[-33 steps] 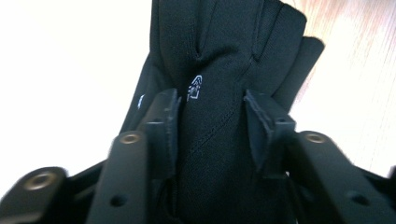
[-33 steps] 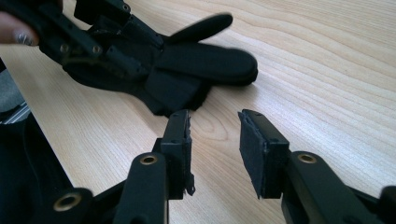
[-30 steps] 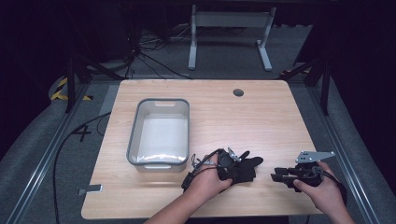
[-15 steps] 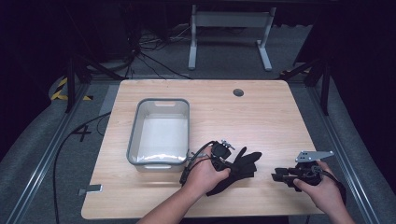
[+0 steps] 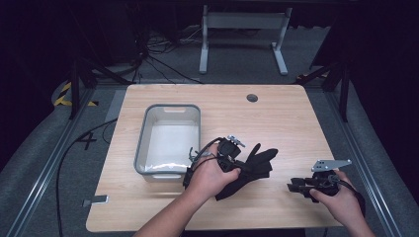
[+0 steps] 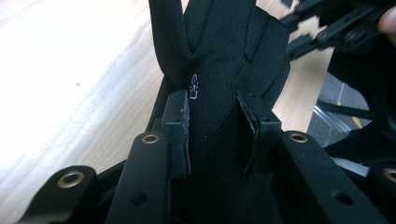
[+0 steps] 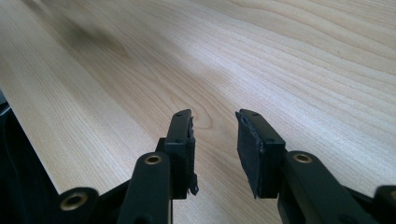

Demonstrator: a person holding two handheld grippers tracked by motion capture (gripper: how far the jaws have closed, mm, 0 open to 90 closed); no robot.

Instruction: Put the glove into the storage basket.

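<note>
The left gripper sits near the front-middle of the wooden table, clamped on a black glove. In the left gripper view both jaws press on the glove w/ fabric pinched between the pads, the glove's fingers pointing away from the camera (a small white mark shows on the fabric near one pad). From above, the glove hangs from the gripper and drapes toward the front edge; can't tell whether its lower end touches the wood. A grey plastic bin stands just left of the left hand, its bottom pale and bare. The right gripper is held low at the front-right, well apart from the glove. In the right gripper view its jaws stand parted w/ nothing between them, bare wood beyond.
</note>
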